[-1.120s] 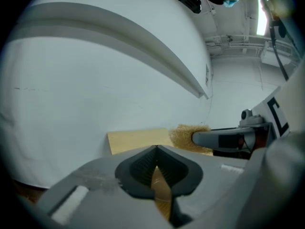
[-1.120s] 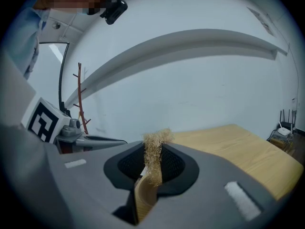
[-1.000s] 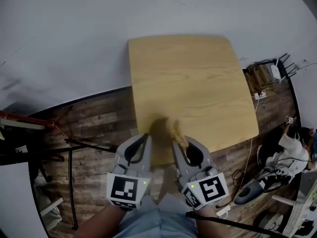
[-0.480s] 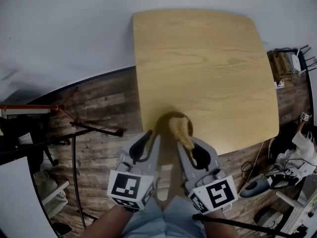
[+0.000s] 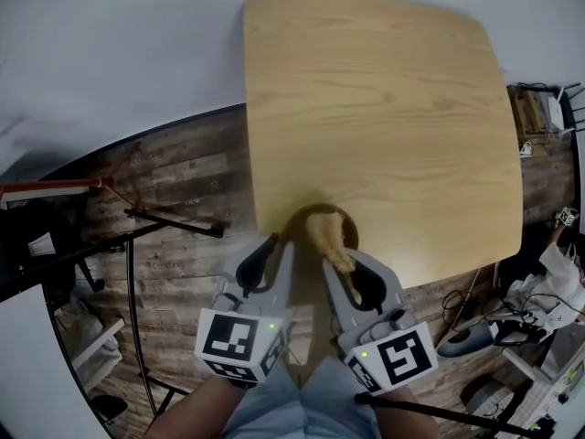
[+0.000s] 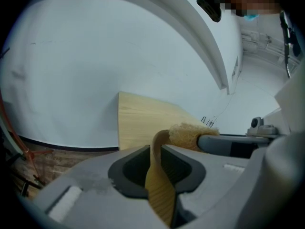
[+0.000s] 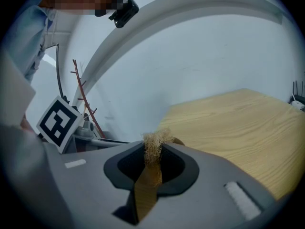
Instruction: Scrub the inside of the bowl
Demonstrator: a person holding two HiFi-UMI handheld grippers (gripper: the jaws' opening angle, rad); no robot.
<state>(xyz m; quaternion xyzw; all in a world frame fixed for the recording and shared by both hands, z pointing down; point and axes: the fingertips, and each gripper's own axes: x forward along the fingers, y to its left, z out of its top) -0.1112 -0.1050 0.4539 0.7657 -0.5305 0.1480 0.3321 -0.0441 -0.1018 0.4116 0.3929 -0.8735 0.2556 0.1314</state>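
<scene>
A pale wooden table [image 5: 384, 108] is seen on a dark plank floor [image 5: 174, 199], below a white wall [image 5: 110, 53]. At the table's near edge, the left gripper [image 6: 155, 152] is clamped on the rim of a brown bowl [image 5: 294, 225]. A fibrous scrubbing pad [image 5: 327, 236] is seen inside the bowl, pinched between the closed jaws of the right gripper [image 7: 151, 161].
</scene>
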